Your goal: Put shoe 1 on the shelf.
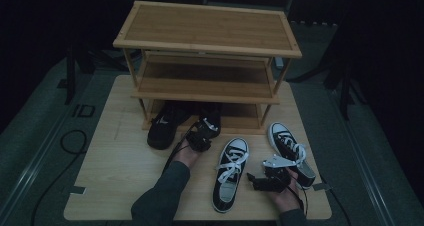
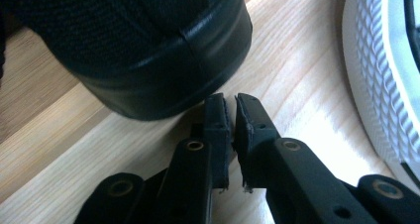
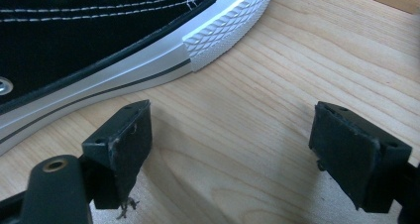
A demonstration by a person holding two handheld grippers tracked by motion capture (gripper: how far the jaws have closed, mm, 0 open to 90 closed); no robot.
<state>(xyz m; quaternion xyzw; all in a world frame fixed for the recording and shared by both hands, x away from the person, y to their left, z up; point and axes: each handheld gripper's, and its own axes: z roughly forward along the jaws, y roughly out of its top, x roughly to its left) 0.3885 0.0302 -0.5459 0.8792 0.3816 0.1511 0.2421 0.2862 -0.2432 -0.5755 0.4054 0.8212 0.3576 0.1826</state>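
While two black-and-white sneakers wait on the near tabletop [image 1: 115,186], the job looks about half done. The right gripper [image 1: 256,182], jaws spread and empty, rests between the left sneaker [image 1: 229,173] and the right sneaker [image 1: 291,153]. Farther off, the left gripper [image 1: 201,141], jaws a narrow slit apart and pinching nothing, sits just behind the black shoes [image 1: 182,123] already tucked under the wooden shoe rack [image 1: 207,41].

Bamboo shoe rack [image 1: 207,28] on wooden table [image 1: 115,186]
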